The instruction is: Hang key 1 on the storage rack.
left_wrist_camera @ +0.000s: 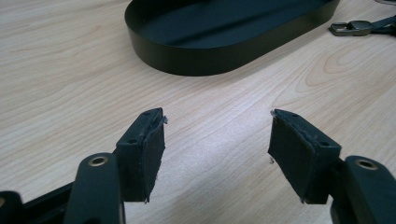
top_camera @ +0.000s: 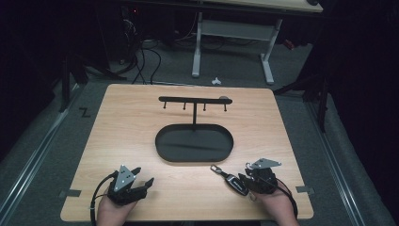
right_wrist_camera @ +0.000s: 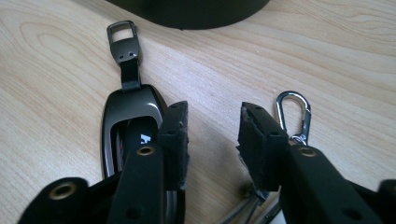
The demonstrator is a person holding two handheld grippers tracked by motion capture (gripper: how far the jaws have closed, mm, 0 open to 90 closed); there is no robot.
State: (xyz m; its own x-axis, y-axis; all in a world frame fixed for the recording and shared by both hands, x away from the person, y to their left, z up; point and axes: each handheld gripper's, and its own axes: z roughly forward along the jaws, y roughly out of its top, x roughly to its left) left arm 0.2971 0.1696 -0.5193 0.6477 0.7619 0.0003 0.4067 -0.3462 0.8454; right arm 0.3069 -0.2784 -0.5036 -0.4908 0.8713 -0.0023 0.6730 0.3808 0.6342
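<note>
High view: a light wooden table [top_camera: 141, 122] carries a black oval tray [top_camera: 165, 149] at its centre, with a thin post rising from the tray's far edge to a black hook rack [top_camera: 193, 100]; four small pegs hang under the bar. The left gripper [top_camera: 143, 181] sits near the table's front left corner, jaws spread over bare wood, the hand behind it cut off by the bottom edge. The right gripper [top_camera: 243, 175] sits near the front right, just in front of the tray. A dark car key fob [top_camera: 234, 182] lies on the table touching its left side, a small strap and buckle pointing toward the tray. The room beyond is dark; a white desk frame [top_camera: 233, 35] and floor cables are dimly readable.

Left gripper view: both pads stand wide apart with nothing between them, only wood grain. The tray's wall fills the top; its far end is cut off. The fob's buckle pokes in at the top right.

Right gripper view: jaws parted with an empty gap between them. The fob lies just beside and partly under the left jaw, lower half hidden. A silver carabiner clip [right_wrist_camera: 294, 114] lies by the right jaw; what hangs below it is blurred.
</note>
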